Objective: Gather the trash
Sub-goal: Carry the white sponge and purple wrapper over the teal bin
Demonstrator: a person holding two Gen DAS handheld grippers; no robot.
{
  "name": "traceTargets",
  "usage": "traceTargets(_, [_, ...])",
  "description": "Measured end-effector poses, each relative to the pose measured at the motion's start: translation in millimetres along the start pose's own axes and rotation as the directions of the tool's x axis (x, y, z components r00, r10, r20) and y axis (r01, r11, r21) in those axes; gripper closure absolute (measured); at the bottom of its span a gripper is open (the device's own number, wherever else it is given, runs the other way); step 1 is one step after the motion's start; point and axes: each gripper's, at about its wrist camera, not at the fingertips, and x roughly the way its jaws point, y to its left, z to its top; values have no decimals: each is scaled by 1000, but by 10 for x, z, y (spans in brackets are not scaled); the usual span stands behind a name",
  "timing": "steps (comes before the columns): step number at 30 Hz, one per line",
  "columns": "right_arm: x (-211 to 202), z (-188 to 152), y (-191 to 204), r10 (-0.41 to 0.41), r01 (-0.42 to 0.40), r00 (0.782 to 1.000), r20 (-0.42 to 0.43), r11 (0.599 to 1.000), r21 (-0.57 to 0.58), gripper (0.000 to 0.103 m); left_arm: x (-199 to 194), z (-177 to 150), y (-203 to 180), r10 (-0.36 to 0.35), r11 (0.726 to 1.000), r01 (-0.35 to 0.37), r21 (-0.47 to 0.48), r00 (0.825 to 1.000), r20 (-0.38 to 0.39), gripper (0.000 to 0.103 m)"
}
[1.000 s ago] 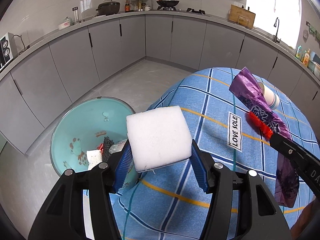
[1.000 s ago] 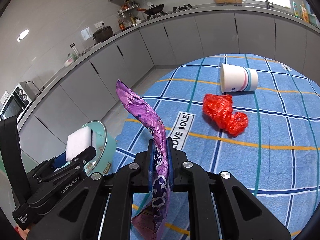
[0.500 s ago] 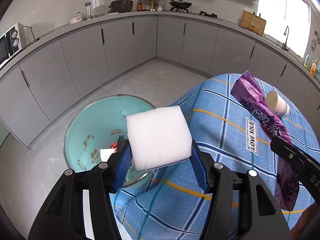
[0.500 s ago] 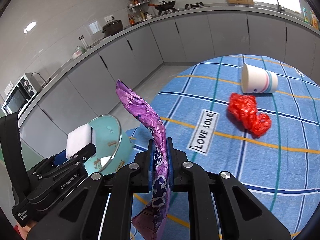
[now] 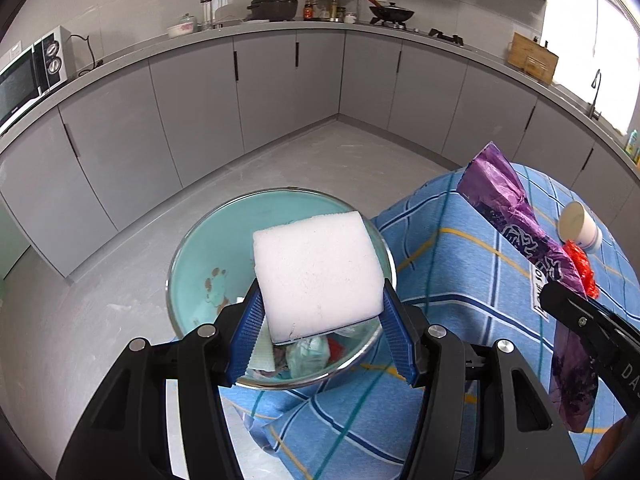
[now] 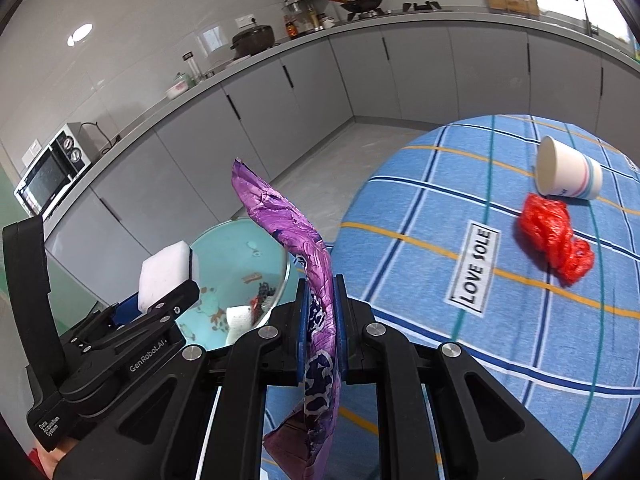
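Left gripper [image 5: 320, 320]: blue fingers [image 5: 248, 336] clamped on either side of a white foam block [image 5: 316, 272], held in the air above a teal bin [image 5: 200, 256].

Right gripper [image 6: 320, 320]: fingers [image 6: 303, 332] closed tight on a purple wrapper [image 6: 288, 220], which stands up out of the grip and hangs crumpled below it, near the bin's rim.

Bin: stands on the floor beside the desk [image 6: 440, 200]; scraps of paper and other trash lie inside.

Desk: covered by a blue checked cloth with a "LOVE SOLE" label [image 6: 476, 266].

On the cloth: a red crumpled bag [image 6: 556, 240], and just beyond it a paper cup [image 6: 568, 170] lying on its side.
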Motion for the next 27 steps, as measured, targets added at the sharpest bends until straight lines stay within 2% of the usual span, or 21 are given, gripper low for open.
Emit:
traceTargets(15, [295, 62, 417, 43, -45, 999, -29, 998, -49, 90, 149, 58, 352, 39, 998, -40, -48, 999, -18, 47])
traceTargets(27, [570, 128, 595, 60, -62, 997, -53, 997, -43, 90, 316, 73, 540, 55, 996, -58, -67, 998, -40, 47])
